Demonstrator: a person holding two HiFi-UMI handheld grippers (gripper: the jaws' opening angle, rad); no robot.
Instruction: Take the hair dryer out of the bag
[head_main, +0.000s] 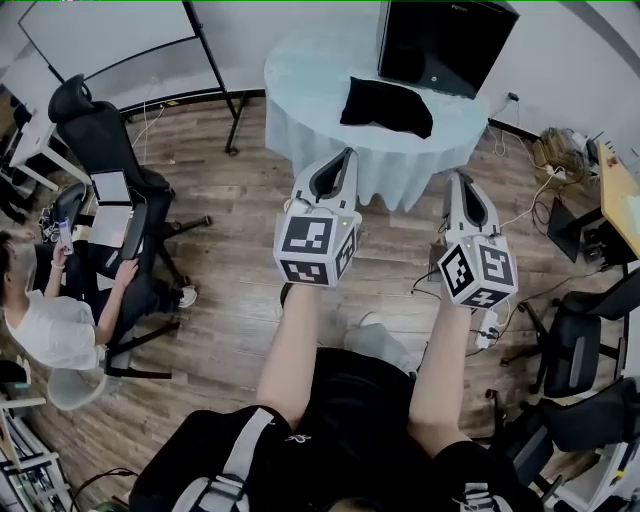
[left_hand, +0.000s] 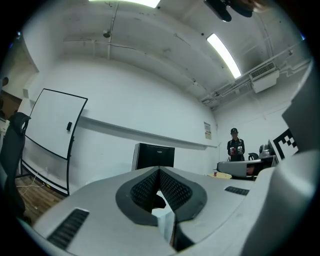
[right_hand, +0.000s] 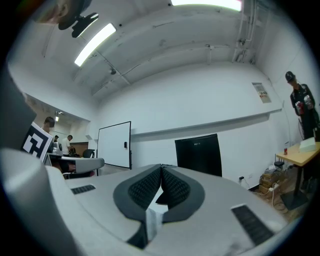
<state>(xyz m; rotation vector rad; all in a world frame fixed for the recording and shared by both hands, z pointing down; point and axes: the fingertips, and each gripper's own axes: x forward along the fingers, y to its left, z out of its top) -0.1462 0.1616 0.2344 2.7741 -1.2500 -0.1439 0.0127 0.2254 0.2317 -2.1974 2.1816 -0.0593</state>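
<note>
Round table: bag near front edge.

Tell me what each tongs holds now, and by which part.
Nothing is held. The left tongs and the right tongs are both shut and empty; the black bag lies apart on the round table.

bag on table, monitor behind bag
</note>
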